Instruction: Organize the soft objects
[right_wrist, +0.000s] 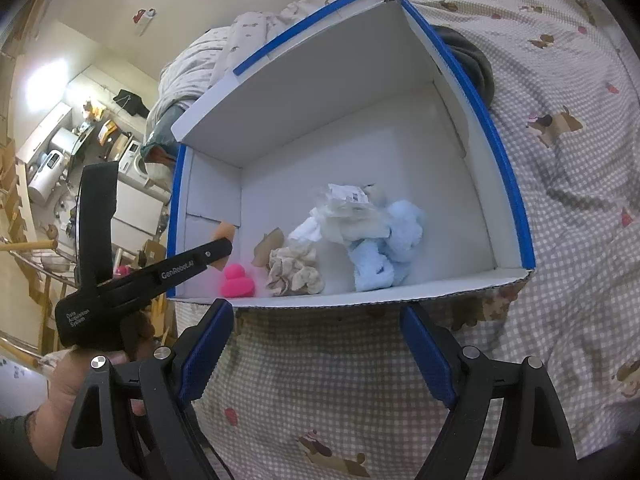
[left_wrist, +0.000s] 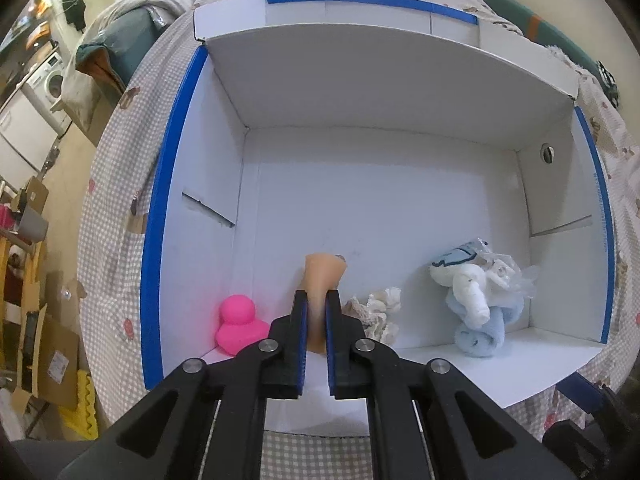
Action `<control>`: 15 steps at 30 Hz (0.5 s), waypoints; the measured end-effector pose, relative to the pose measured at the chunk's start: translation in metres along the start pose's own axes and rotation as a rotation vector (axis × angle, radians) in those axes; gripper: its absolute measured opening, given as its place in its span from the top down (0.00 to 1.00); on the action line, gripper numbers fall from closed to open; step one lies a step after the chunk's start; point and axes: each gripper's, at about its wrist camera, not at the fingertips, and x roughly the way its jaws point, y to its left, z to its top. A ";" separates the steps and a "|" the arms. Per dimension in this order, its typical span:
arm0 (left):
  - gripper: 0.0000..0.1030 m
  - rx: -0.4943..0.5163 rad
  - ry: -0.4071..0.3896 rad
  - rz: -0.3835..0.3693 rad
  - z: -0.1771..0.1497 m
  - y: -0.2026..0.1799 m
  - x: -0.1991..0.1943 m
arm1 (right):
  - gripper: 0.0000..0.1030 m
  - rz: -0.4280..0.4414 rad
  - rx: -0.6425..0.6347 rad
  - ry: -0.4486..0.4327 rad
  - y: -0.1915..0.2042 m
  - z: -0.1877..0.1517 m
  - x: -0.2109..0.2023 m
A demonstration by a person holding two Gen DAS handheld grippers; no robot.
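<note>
So the landmark here is the white box [left_wrist: 380, 208] with blue tape along its rims, sitting open on a bed covered in a checked bedspread [right_wrist: 320, 380] with little dog prints.

The left tool [left_wrist: 317, 304] hangs over the box's near wall, pointing steeply down inside. Its jaws are pinched almost fully together on a peach-coloured soft piece [left_wrist: 323, 276], which sticks out past the tips above the box floor. From the right wrist view you can see a hand [right_wrist: 76, 392] holding that tool near the box's near-left corner.

The right tool [right_wrist: 316, 344] is outside the box, over the bedspread just in front of the near wall. Its jaws stand wide apart with nothing between them.

Inside the box, everything is lined up along the near wall:
- a pink rubber duck [left_wrist: 239, 326] in the near-left corner
- a beige scrunchie [right_wrist: 294, 272] just right of the held piece
- a blue and white plush toy [left_wrist: 476, 300] further right, with crinkly clear plastic [left_wrist: 504, 268] on its far side

The far half of the box floor is bare.
</note>
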 end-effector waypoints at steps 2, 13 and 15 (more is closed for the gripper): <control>0.84 -0.008 0.017 -0.015 0.001 0.001 0.001 | 0.12 0.003 0.003 0.007 -0.001 0.001 0.001; 0.42 -0.035 -0.013 -0.012 -0.009 0.008 -0.019 | 0.12 -0.018 -0.016 0.032 0.004 -0.002 0.010; 0.42 -0.032 -0.018 -0.004 -0.011 0.011 -0.023 | 0.12 -0.022 -0.023 0.037 0.006 -0.003 0.013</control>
